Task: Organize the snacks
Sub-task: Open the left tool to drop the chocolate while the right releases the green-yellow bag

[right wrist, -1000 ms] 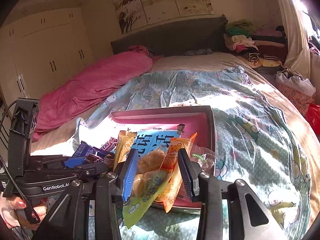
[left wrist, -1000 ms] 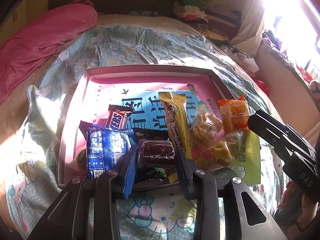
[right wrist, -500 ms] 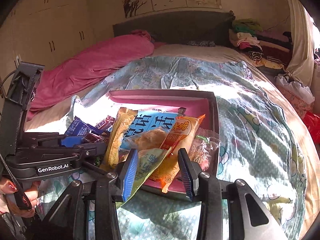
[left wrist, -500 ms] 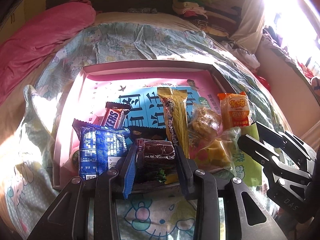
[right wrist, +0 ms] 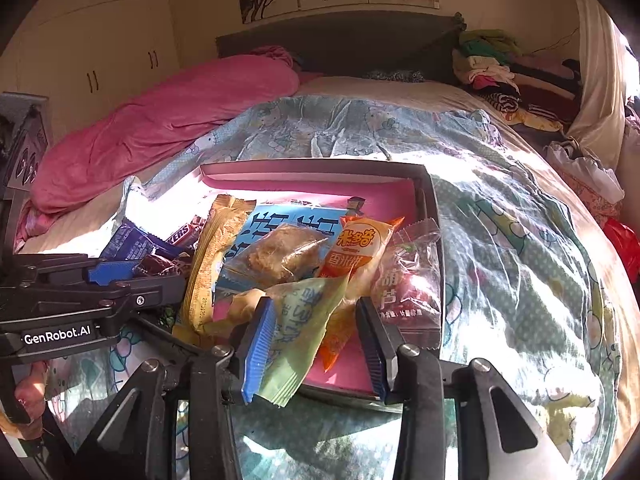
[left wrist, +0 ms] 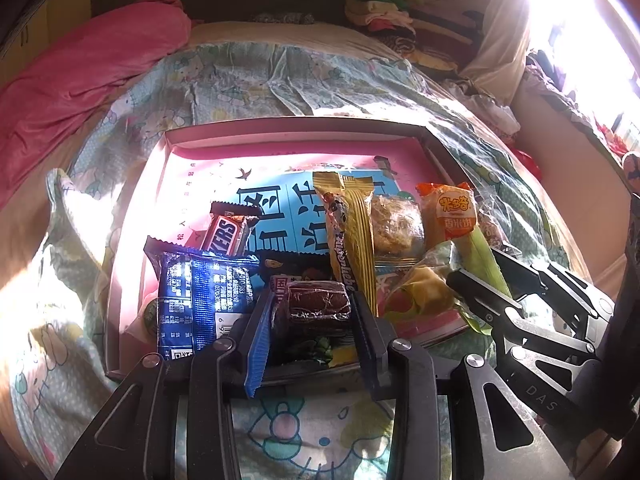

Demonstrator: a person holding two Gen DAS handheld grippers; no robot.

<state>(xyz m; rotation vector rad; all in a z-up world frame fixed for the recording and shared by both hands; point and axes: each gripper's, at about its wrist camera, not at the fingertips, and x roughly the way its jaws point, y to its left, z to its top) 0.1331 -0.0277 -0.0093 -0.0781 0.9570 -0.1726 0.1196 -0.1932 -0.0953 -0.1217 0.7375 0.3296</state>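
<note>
A shallow pink box [left wrist: 296, 128] lies on the bed with several snacks in it. My left gripper [left wrist: 312, 300] is shut on a dark brown wrapped cake [left wrist: 316, 304] at the box's near edge; both pads touch it. Beside it are a blue packet [left wrist: 200, 292], a Snickers bar [left wrist: 228, 234] and a long yellow bar [left wrist: 352, 240]. My right gripper [right wrist: 314, 308] is low over the box's near right part. Its fingers stand either side of a green packet [right wrist: 304, 320], and the right pad is clear of it. An orange packet [right wrist: 360, 248] lies partly under the green one.
A clear bag with a crumbly cake [right wrist: 280, 256] and a clear bag with red print [right wrist: 412, 280] fill the box's right side. The box rests on a cartoon-print cover [right wrist: 520, 260]. A pink quilt [right wrist: 160, 128] lies far left, and folded clothes [right wrist: 500, 68] are stacked far right.
The right gripper has come down and closer to the box, so its fingers now flank the green packet. The left gripper and the brown cake have stayed put.
</note>
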